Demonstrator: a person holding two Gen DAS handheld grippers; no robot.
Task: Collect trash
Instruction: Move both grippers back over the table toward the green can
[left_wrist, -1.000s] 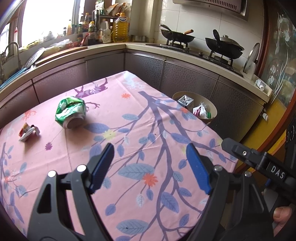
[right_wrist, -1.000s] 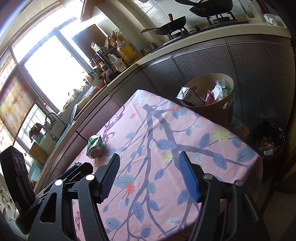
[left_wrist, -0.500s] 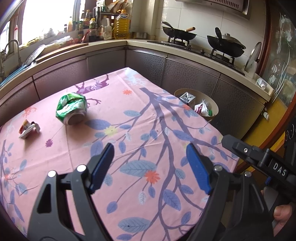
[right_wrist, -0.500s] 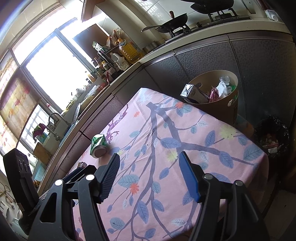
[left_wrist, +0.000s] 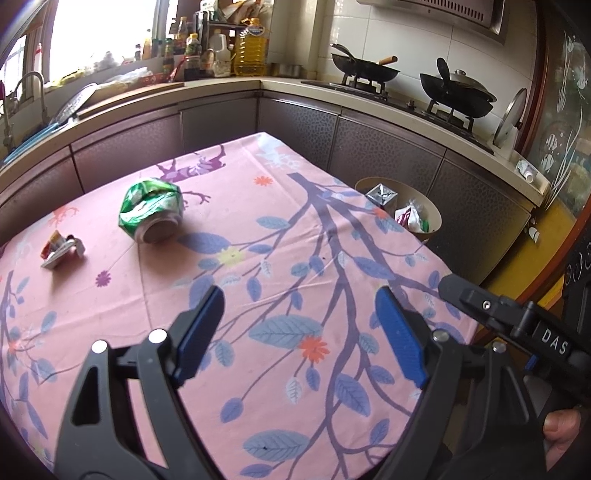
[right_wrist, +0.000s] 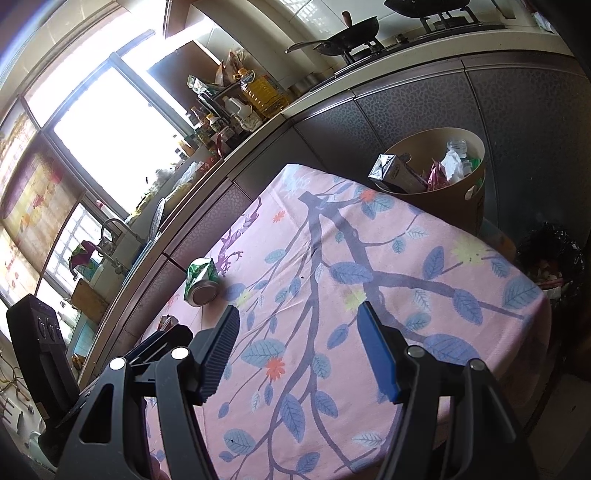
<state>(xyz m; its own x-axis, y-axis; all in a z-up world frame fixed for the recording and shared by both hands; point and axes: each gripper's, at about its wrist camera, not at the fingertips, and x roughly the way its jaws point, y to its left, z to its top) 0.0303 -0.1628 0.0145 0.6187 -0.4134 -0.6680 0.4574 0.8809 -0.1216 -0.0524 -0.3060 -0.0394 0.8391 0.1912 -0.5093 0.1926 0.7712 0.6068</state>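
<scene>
A crushed green can lies on its side on the pink leaf-print tablecloth, far left of centre. A small red and white wrapper lies further left. A tan round bin with a carton and wrappers stands past the table's far right edge. My left gripper hovers over the near part of the table, its jaws opening with nothing between them, well short of the can. My right gripper is open and empty above the cloth; the can is to its upper left, the bin at upper right.
Dark cabinets and a counter wrap around the table's far sides, with bottles, a sink tap and two woks on a stove. A black bag of rubbish sits on the floor right of the table. A person's thumb shows at lower right.
Both views have pulled back a little from the table; the can and bin sit slightly further off. Nothing was grasped or released.
</scene>
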